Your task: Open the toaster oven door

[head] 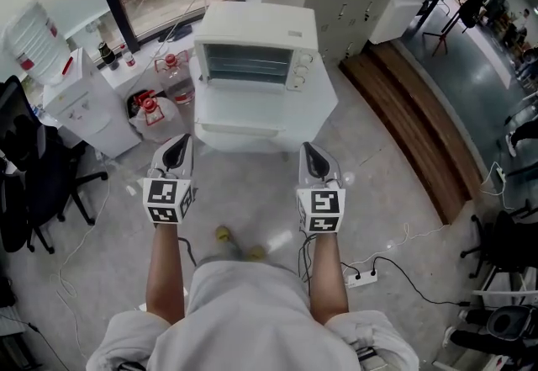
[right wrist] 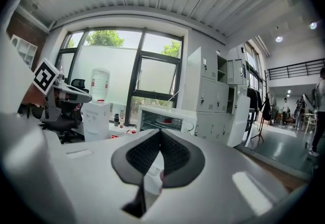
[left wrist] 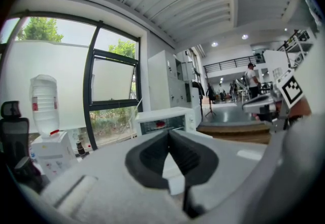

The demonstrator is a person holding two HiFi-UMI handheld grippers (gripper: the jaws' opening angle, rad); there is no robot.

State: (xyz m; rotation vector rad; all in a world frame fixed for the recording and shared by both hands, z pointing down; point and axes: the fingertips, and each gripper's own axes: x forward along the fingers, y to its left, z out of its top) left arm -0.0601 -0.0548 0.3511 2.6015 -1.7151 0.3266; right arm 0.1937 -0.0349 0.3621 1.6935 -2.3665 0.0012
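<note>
The left claw and right claw are pinched shut and empty. The white box-shaped metal toaster oven sits far ahead, midway between them, its door seemingly already down.

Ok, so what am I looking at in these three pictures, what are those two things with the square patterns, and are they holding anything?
There is no robot here. A person wears a camera on the head; that picture looks down at their arms. Each hand holds a tool: the left tongs and the right tongs. The patterned cubes are part of them. The other two pictures come from cameras riding on those tools, looking along the tongs. Both tongs are shut and empty. Ahead, an oven sits on a white table; neither tool touches it.
</note>
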